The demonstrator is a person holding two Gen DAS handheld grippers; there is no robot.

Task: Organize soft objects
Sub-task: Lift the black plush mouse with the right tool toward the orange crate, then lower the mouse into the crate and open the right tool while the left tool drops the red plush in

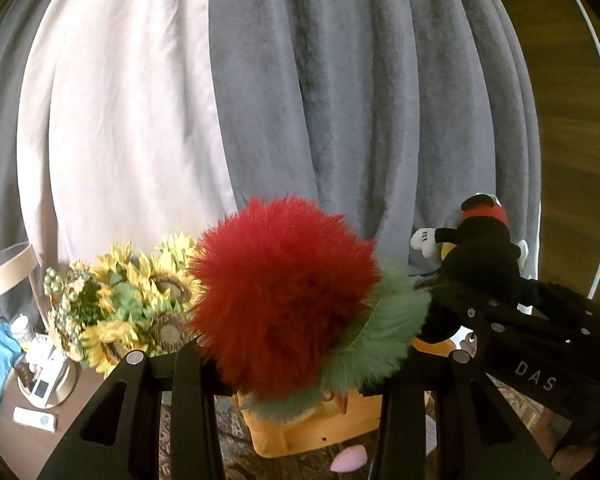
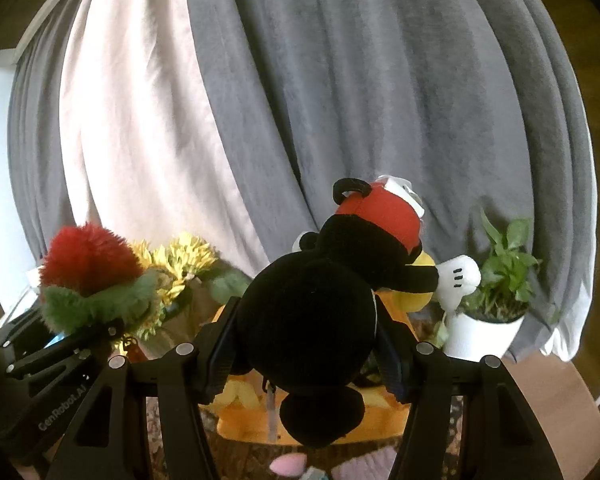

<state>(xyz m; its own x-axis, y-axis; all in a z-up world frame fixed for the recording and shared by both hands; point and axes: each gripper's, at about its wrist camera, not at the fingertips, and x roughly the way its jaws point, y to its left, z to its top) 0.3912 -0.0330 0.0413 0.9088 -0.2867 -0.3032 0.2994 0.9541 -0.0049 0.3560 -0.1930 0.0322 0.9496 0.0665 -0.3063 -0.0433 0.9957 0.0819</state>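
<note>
Red fluffy toy (image 1: 284, 296) clamped in left tongs (image 1: 296, 360), black plush (image 2: 312, 312) clamped in right tongs (image 2: 306, 364), above orange basket (image 1: 320, 428).

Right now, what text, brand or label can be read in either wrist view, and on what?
"DAS" on the right tongs body, left wrist view.
"GenRobot.AI" on the left tongs body, right wrist view.
White tag on the black plush: unreadable.
Small boxes beside the sunflowers: too blurred.
</note>
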